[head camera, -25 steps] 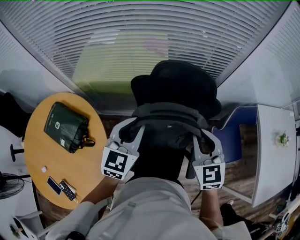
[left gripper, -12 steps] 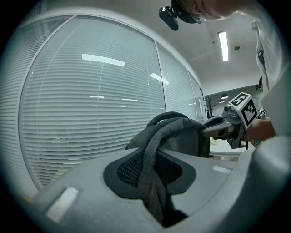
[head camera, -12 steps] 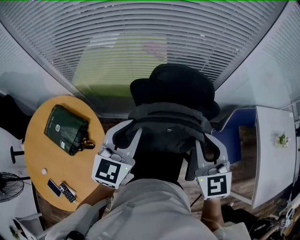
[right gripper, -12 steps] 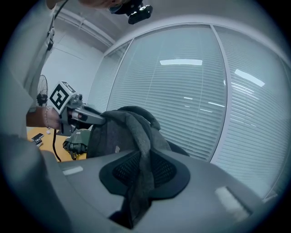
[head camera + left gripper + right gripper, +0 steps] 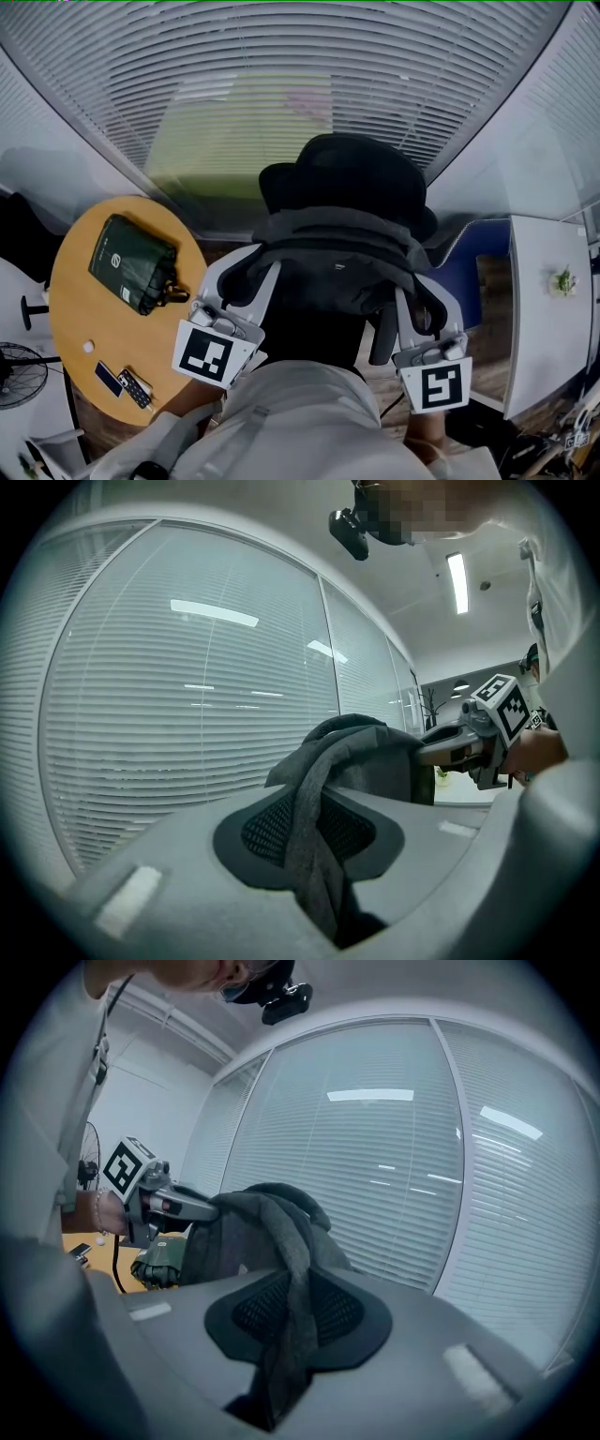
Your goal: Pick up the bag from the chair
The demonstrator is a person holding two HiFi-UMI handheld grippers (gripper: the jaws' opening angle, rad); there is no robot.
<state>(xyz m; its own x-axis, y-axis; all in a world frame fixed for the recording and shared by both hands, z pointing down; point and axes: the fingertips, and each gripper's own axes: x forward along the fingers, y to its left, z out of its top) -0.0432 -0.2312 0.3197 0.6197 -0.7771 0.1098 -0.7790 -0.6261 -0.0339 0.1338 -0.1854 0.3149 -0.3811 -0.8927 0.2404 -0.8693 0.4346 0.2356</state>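
Fingers [image 5: 150,864] of your left gripper [image 5: 248,272], at 9 o'clock of the bag [image 5: 337,267], and right gripper [image 5: 420,298], at 3 o'clock, gripped its fabric.

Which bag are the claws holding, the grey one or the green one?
The dark grey bag: the left claw and the right claw each pinch its fabric. The green bag lies untouched on the round wooden table.

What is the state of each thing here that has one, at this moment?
bag, held up by both grippers
left gripper, shut on the bag
right gripper, shut on the bag
blinds, lowered
green pouch, lying on the round table
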